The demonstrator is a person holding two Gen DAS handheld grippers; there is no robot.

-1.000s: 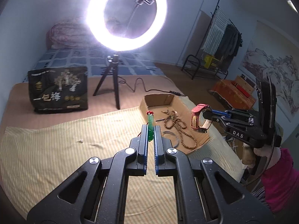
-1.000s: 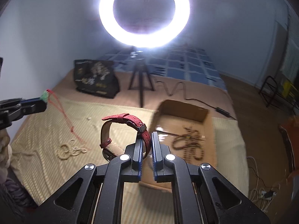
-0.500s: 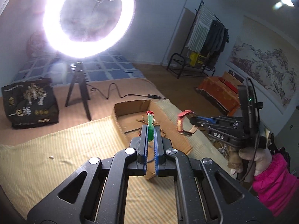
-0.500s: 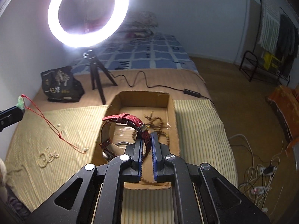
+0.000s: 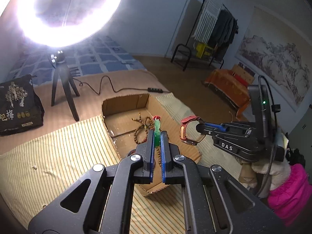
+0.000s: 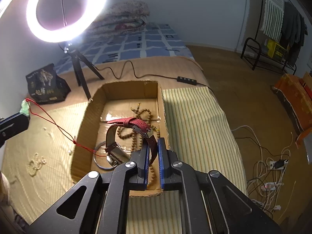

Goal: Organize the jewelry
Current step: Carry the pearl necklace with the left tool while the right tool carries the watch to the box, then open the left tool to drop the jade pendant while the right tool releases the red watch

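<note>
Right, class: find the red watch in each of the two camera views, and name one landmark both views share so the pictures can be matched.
Left wrist view: the red watch is right of centre, held by the right gripper coming in from the right.
Right wrist view: the watch is at centre, its strap clamped in that gripper, above the cardboard box.
Shared landmark: the box, with the brown beads inside.
</note>
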